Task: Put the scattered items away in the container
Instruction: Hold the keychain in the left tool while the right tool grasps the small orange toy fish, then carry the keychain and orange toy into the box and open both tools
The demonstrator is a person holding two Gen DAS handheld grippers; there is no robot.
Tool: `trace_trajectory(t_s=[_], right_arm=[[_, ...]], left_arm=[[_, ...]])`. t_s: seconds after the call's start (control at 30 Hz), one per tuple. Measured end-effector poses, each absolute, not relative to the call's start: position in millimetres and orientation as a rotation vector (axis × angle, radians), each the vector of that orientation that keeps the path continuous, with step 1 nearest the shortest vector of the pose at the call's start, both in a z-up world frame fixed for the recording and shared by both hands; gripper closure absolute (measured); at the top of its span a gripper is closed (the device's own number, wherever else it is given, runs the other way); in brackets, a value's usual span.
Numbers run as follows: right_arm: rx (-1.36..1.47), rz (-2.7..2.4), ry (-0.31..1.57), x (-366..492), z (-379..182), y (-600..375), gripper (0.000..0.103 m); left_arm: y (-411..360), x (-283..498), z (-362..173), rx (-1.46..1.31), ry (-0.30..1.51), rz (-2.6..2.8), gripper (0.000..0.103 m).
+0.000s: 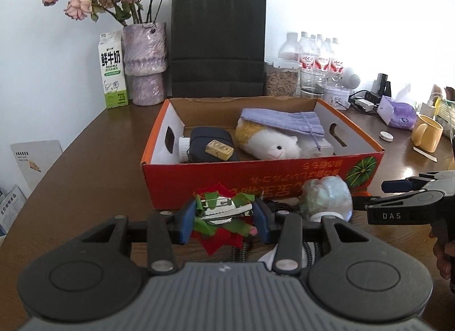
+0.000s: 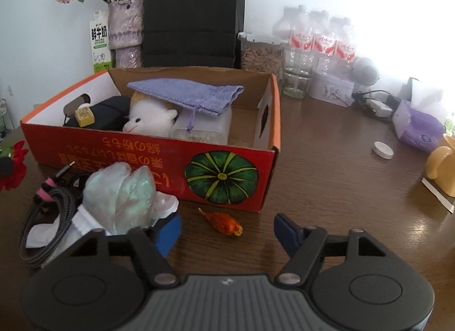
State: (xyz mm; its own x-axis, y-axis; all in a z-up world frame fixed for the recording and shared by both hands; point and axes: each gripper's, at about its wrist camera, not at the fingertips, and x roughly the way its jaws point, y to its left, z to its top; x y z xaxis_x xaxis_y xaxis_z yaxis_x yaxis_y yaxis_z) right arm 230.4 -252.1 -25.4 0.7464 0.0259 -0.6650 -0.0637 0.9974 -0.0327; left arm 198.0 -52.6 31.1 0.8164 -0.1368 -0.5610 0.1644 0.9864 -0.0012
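Our left gripper (image 1: 224, 215) pinches a red-and-green flower hair clip (image 1: 224, 211) at six o'clock of the cardboard box (image 1: 256, 180); our right gripper (image 2: 227, 231) stands spread, an orange wrapped candy (image 2: 224, 222) between its fingers.

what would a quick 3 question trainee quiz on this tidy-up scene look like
1. True or false: the left tongs are shut on the red flower clip.
2. What lies on the table between the right tongs? A) white cap B) orange wrapped sweet C) yellow mug
3. Name the soft thing draped over the plush toy in the red box.

Key: 1 true. 2 B, the orange wrapped sweet, untouched. 3 the purple drawstring pouch.
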Motion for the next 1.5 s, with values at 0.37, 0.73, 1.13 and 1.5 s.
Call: trace_trajectory(t_s=[0.37, 0.73, 1.13, 1.5], right_arm=[[-0.023, 0.108, 0.735, 226.6, -27.2, -254.4, 0.089], [-0.004, 0.126, 0.712, 214.2, -22.3, -253.4, 0.094], [-0.013, 0.131, 0.610, 175.2, 7.5, -254.5, 0.094], [-0.034, 0.166, 0.458, 167.3, 63.0, -248.4, 0.094]], left_arm=[[-49.1, 203.5, 25.4, 0.036, 0.611, -0.157, 0.059], [-48.4, 195.0, 29.5, 0.037, 0.603, -0.155, 0.059], [-52.2, 177.9, 47.3, 0.045, 0.552, -0.158, 0.059], [-60.7, 183.7, 86.8, 0.055, 0.447, -0.151, 0.059]])
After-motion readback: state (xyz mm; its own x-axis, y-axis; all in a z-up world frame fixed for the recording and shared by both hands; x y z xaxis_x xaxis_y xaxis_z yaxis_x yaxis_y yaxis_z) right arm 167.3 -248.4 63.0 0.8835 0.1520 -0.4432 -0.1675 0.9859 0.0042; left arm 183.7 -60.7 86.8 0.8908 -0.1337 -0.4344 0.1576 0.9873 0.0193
